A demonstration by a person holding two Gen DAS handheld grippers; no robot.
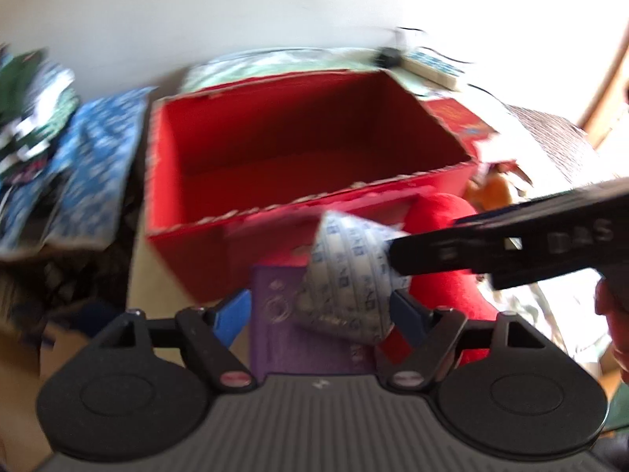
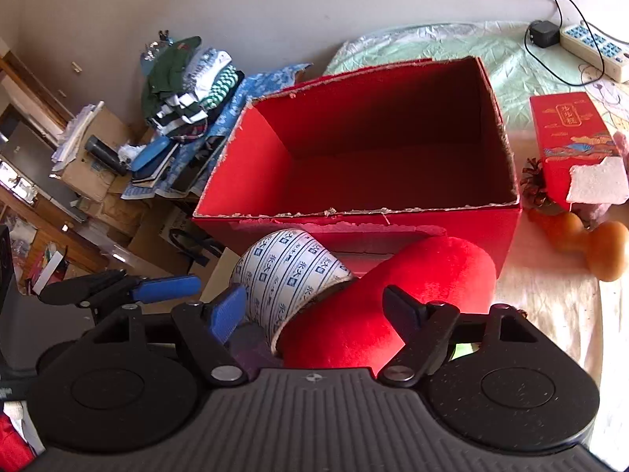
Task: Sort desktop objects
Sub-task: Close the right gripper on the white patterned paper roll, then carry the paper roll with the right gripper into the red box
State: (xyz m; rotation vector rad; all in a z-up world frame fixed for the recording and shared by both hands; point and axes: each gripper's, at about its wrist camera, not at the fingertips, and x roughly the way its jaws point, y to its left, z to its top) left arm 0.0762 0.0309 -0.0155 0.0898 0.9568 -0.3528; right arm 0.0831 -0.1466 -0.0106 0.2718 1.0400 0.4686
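Observation:
A big open red box (image 2: 251, 181) stands on the table, its inside empty; it also shows in the left wrist view (image 1: 173, 212). In front of it lie a blue-and-white printed tape roll (image 2: 291, 271), a red plush cylinder (image 2: 412, 287) and a purple booklet (image 1: 283, 334). My left gripper (image 1: 320, 308) is open, its blue fingers on either side of the tape roll (image 1: 346, 279), which looks tilted. My right gripper (image 2: 316, 308) is open around the roll and the plush cylinder. The right gripper's black finger (image 1: 491, 244) crosses the left wrist view. The left wrist view is blurred.
To the right of the box are a smaller red printed box (image 2: 570, 137), a white foam piece (image 2: 597, 185), a pine cone (image 2: 532, 181) and an orange gourd (image 2: 589, 240). A power strip (image 2: 589, 47) lies at the back. Clothes and cartons (image 2: 184, 90) pile up at left, off the table.

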